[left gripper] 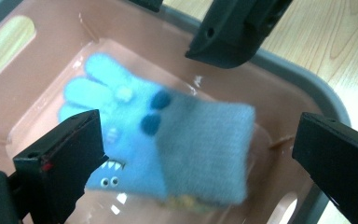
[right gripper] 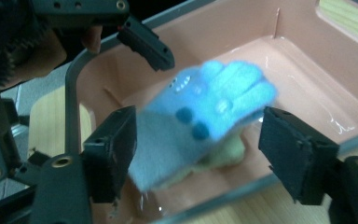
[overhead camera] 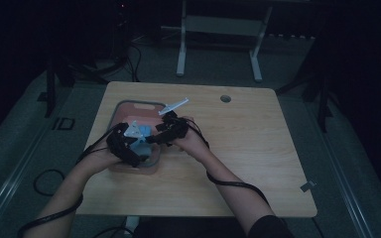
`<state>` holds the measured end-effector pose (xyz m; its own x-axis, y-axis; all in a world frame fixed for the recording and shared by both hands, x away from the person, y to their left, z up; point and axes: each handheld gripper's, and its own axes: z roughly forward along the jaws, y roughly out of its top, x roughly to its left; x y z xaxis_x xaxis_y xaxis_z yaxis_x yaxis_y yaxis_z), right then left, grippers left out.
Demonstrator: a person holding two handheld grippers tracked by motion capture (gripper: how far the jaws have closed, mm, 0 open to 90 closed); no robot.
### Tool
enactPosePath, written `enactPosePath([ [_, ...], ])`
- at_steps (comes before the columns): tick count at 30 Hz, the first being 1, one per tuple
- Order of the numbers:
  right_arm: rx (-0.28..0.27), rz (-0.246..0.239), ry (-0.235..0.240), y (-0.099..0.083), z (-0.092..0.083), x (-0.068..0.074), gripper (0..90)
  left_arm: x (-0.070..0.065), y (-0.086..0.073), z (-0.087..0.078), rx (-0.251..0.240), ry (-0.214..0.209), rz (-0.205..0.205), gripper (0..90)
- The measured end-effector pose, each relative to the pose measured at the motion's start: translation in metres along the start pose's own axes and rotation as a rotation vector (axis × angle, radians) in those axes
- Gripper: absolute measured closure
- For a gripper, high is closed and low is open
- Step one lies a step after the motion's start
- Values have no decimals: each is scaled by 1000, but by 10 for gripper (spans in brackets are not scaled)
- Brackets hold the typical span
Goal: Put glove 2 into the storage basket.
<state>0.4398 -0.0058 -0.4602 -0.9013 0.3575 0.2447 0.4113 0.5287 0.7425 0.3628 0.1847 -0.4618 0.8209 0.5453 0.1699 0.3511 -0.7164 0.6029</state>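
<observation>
blue glove (left gripper: 168,140) lies flat in pink tray (left gripper: 46,60) on tabletop (overhead camera: 248,148), over a yellowish thing | left gripper (left gripper: 191,158) fingers wide, astride it | right gripper (right gripper: 196,149) fingers wide, at its other side | both probably placed to grasp it

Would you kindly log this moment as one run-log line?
scene: pink plastic tray with grey rim on wooden table | object: light-blue knitted glove in tray | left claw: open | right claw: open

room dark | grey carpet floor (overhead camera: 297,59) | light wooden table (overhead camera: 248,148) | white frame legs (overhead camera: 181,49)
</observation>
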Motion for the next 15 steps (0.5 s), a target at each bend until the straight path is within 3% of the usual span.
enactPosePath([
  [3,0,-2,4,-4,-5,-4,206,-4,3,1,-20,-1,1,19],
  [12,-19,-25,-27,-15,-22,-14,193,-13,20,1,-83,-25,-16,19],
  [15,-23,-17,-31,-18,-26,-14,193,-17,26,2,-82,-25,-6,19],
])
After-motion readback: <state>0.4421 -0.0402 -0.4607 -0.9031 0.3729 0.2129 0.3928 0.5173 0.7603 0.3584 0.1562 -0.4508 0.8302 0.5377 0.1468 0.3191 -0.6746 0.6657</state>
